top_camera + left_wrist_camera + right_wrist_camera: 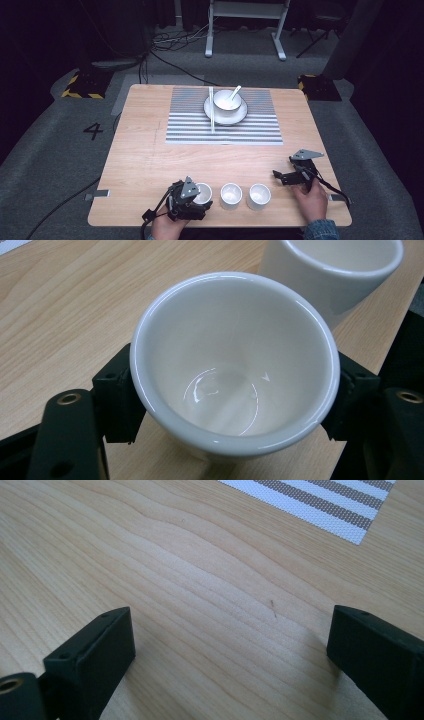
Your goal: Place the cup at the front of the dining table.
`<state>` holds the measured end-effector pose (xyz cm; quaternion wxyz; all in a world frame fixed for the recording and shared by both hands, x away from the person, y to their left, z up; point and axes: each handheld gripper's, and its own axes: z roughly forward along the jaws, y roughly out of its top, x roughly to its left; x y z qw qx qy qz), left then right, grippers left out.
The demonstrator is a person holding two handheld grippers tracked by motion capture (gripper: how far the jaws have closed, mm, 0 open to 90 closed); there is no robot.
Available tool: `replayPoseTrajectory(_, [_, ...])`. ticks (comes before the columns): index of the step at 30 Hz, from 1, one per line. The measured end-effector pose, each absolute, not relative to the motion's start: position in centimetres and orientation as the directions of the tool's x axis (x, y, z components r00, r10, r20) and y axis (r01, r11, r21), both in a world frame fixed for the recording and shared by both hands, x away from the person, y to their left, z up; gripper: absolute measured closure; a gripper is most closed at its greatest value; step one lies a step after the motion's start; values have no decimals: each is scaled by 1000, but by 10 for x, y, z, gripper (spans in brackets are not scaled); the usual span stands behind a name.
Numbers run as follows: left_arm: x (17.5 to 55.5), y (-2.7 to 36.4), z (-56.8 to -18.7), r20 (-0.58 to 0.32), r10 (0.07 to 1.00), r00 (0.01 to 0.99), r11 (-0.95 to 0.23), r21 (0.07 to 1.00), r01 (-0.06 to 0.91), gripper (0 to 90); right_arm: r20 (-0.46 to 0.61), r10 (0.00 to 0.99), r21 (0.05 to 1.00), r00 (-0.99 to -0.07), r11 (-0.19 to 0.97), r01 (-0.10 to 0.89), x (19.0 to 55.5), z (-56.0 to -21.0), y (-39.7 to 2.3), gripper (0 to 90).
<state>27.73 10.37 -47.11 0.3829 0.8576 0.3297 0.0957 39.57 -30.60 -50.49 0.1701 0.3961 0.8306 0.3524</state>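
While the left gripper (235, 405) has its jaws clamped on either side of the leftmost white cup (235, 365), that cup sits at the near edge of the wooden table (150, 160), just beside the middle cup (231, 195), with a third cup (259, 196) further right. A clean lift probably means rising straight up, keeping the cup level and clear of its neighbour. Well apart, the right gripper (290, 176) hovers with jaws spread and empty. Beyond lies the striped placemat (190, 125) carrying a plate (240, 116), bowl (221, 103), spoon (235, 91) and chopsticks (211, 110).
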Motion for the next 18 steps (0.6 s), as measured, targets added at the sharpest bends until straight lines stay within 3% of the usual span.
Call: replayPoseTrajectory(18, [295, 111, -442, -94, 630, 771, -519, 688, 507, 268, -1, 774, 719, -633, 441, 537, 396, -505, -306, 53])
